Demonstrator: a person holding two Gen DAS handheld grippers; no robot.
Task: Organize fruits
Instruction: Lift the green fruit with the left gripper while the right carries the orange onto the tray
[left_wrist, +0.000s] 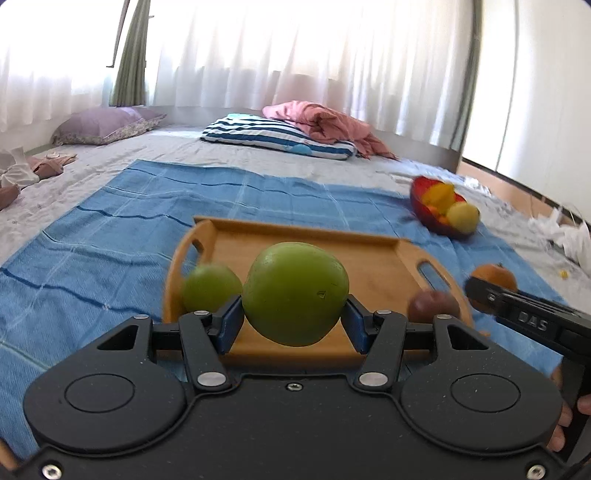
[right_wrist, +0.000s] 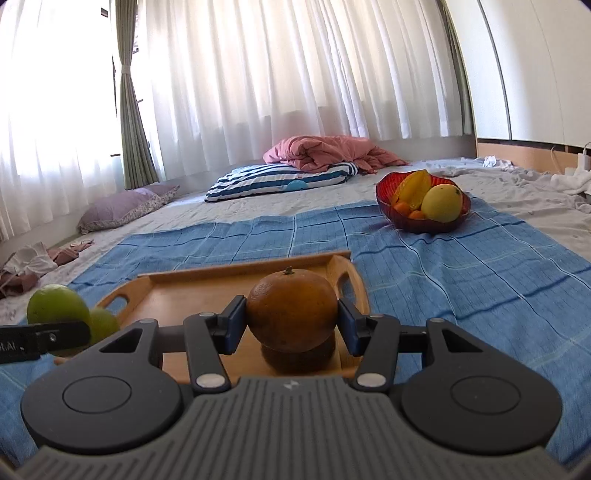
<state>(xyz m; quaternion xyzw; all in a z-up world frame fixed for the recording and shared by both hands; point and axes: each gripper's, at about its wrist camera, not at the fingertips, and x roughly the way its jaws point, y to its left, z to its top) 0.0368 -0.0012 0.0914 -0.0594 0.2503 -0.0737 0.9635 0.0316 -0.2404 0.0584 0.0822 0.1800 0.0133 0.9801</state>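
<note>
My left gripper (left_wrist: 294, 314) is shut on a large green apple (left_wrist: 295, 291) and holds it above the near part of a wooden tray (left_wrist: 295, 236). A smaller green fruit (left_wrist: 210, 288) sits at the tray's left and a dark purple-brown fruit (left_wrist: 433, 304) at its right. My right gripper (right_wrist: 291, 325) is shut on an orange (right_wrist: 291, 310) above the tray (right_wrist: 207, 288), with a brown fruit (right_wrist: 295, 360) right under it. The orange also shows in the left wrist view (left_wrist: 495, 277). The green apple (right_wrist: 55, 304) shows at the left of the right wrist view.
A red bowl (right_wrist: 413, 221) with yellow and orange fruit stands on the blue cloth (right_wrist: 461, 280) at the far right; it also shows in the left wrist view (left_wrist: 424, 210). A striped pillow (right_wrist: 280, 177), a pink blanket (right_wrist: 325, 149) and a purple pillow (right_wrist: 122, 208) lie further back.
</note>
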